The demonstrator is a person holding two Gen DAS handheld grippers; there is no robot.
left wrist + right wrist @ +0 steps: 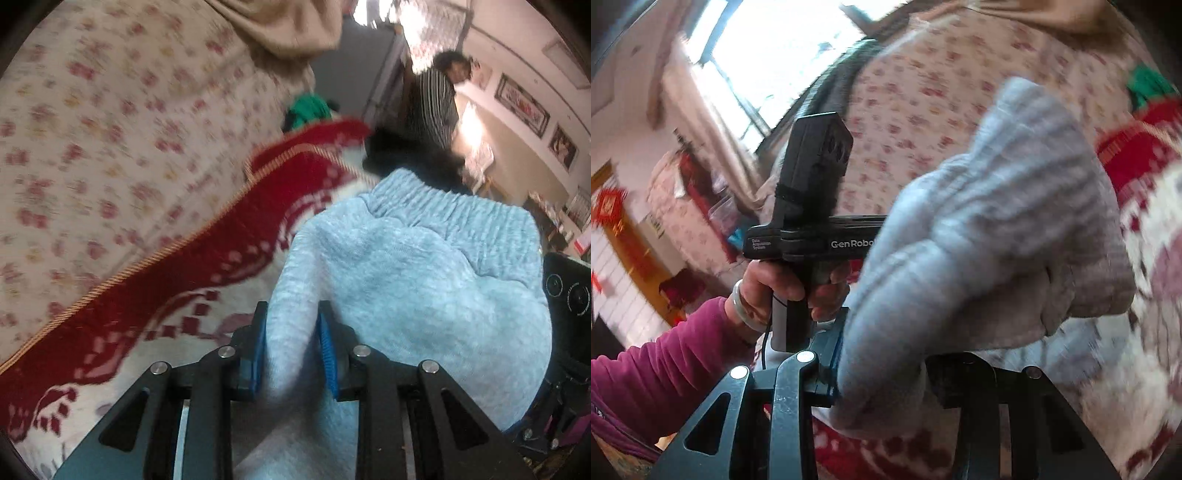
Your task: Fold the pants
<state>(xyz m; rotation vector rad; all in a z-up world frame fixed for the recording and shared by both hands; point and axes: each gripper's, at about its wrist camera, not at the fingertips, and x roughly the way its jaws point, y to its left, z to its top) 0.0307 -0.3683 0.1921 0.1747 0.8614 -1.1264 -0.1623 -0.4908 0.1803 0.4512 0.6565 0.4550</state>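
Home, bedroom-living room: bed with floral sheet [110,122], red-white blanket [177,280], framed pictures [522,105] on wall, bright window [783,48] with curtain, red paper decoration [609,208] on door.

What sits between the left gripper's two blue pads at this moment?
In the left wrist view, a bunched fold of the grey pants fills the gap of the left gripper; both blue pads press on it. Nothing else lies between them.

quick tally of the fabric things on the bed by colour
grey: 1, fleecy grey pants clamped in both grippers, left and right
red and white: 1, patterned blanket
floral cream: 1, bed sheet
green: 1, bundle of cloth
total: 4
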